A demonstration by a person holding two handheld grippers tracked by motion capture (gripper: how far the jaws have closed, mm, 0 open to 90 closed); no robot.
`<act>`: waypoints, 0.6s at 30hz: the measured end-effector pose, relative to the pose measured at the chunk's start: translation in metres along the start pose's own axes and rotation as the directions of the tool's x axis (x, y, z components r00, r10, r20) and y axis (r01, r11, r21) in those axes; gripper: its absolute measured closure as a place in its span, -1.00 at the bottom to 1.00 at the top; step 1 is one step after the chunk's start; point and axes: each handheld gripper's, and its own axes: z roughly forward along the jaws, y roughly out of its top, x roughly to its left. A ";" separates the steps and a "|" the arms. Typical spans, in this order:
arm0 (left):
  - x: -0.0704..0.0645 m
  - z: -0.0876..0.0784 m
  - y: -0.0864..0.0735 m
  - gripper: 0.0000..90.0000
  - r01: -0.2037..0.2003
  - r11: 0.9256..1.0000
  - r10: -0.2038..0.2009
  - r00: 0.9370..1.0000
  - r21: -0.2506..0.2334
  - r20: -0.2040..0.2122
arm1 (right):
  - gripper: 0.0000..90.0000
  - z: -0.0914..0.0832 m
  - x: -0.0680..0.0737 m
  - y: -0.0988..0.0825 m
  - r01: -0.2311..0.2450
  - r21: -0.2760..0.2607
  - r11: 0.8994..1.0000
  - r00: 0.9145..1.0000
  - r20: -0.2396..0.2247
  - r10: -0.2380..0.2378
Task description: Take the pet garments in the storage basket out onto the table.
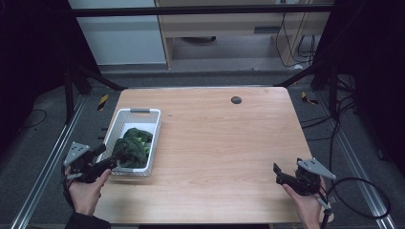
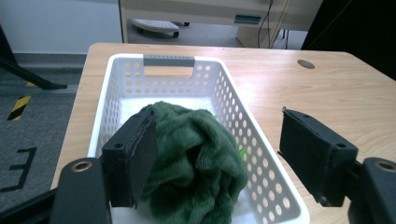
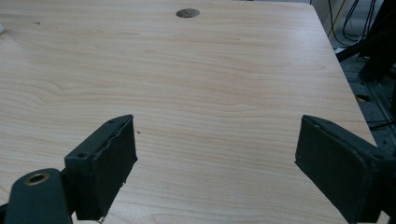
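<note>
At the near left corner of the desk [image 1: 215,143], we see the left tongs [image 2: 219,154] spread wide and holding nothing, 1 jaw inside the white basket [image 2: 112,93] against the green cloth [image 2: 196,158], the other outside the basket's right wall over bare wood. The cloth lies straight ahead of these tongs, touching the inner jaw, so we judge the left hand [image 1: 86,191] by far the nearer for any pick. The right tongs [image 3: 215,163] hover wide open and empty over bare desk at the near right, well apart from the basket.

The basket's long axis runs away from us, its grey handle at the far end. The cloth is a dark green, plush, crumpled heap bunched in the basket's near half.
</note>
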 end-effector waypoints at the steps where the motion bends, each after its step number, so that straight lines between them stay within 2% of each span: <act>1: 0.002 0.002 0.002 -0.40 0.000 1.000 0.000 1.000 0.015 0.012 | -0.73 0.000 0.000 0.000 -0.001 0.005 1.000 1.000 -0.002 0.001; 8: 0.007 0.010 0.018 -0.40 -0.040 0.997 0.037 0.999 0.071 0.040 | -0.72 0.004 0.002 -0.001 0.008 0.034 0.999 1.000 -0.012 -0.008; 12: 0.006 0.017 0.026 -0.41 -0.069 0.991 0.062 0.996 0.117 0.061 | -0.72 0.006 0.003 -0.002 0.024 0.045 0.999 1.000 -0.014 -0.023; 18: 0.001 0.029 0.034 -0.40 -0.130 0.973 0.117 0.990 0.191 0.081 | -0.72 0.008 0.004 -0.002 0.028 0.064 0.998 0.999 -0.019 -0.027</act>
